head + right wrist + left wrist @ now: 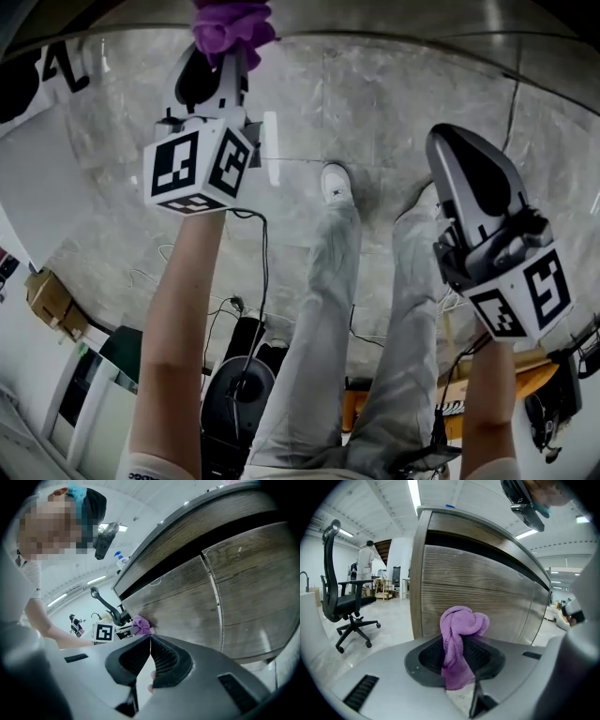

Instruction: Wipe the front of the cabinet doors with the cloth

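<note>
Left gripper (pixel 228 58): held out ahead at the top of the head view, marker cube facing the camera. The bare left forearm (pixel 178 347) ran straight up the frame to it, arm extended.
Left jaws: pressed together on the purple cloth (pixel 461 637). One fold was pinched between the pads, and the rest bunched in a knot above the jaw tips.
Cloth position: directly in front of the wood-grain cabinet door (pixel 487 597), near the cabinet's left corner, about mid-height on the panel. In the right gripper view the cloth sat right at the door face with a dark shadow beside it. Actual contact could not be confirmed.

Right gripper (pixel 150 639): jaws closed tip to tip with nothing between them. It was held lower and further back than the left, well apart from the cloth. It pointed along the row of doors toward the left gripper. The right forearm (pixel 487 412) was also bare and raised from the bottom edge of the head view.

Person's stance: legs in light trousers, with one white shoe (pixel 336 183) forward on the grey marbled floor (pixel 394 103).

Background, left gripper view: a black office chair (pixel 344 604) stood on open floor left of the cabinet. A second person (pixel 365 559) stood far behind it.
</note>
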A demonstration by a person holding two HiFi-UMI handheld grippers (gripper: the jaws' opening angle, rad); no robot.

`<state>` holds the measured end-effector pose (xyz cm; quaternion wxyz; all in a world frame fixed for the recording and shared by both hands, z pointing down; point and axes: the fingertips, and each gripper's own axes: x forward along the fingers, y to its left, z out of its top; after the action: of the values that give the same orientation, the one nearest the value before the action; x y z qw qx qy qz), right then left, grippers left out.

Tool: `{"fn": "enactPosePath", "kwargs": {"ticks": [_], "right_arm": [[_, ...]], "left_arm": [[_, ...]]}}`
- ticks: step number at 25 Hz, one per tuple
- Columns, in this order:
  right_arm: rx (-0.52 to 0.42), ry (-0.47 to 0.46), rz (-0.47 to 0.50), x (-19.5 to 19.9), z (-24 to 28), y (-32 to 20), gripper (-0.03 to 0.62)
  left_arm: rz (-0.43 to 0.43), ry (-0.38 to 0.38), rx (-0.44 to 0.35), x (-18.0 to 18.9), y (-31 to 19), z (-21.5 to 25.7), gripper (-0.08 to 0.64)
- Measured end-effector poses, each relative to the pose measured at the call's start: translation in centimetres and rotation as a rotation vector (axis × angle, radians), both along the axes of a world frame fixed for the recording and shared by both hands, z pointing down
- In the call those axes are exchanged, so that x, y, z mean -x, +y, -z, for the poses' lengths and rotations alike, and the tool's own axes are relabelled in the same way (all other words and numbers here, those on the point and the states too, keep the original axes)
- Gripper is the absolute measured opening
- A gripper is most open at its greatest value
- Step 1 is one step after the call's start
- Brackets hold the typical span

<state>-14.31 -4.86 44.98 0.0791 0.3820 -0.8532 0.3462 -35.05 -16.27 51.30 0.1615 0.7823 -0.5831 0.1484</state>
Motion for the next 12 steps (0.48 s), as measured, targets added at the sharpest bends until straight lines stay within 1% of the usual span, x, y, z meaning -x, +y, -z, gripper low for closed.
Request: {"fn": "enactPosePath", "kwargs": {"ticks": [6, 9, 12], "right_arm": [[-0.01, 0.004, -0.001, -0.3, -0.1, -0.1, 0.028], [-0.01, 0.003, 0.01, -0.4, -0.5, 0.2, 0.028], [-0.004, 0.002, 0.018, -1.0, -0.7, 0.6, 0.028]], "left_arm": [[0.047, -0.064, -0.008, 3.8, -0.1, 0.5, 0.107], [0.121, -0.079, -0.027, 5.6, 0.2, 1.0, 0.106], [0.208, -0.057, -0.031, 6.1, 1.1, 1.2, 0.106]]}}
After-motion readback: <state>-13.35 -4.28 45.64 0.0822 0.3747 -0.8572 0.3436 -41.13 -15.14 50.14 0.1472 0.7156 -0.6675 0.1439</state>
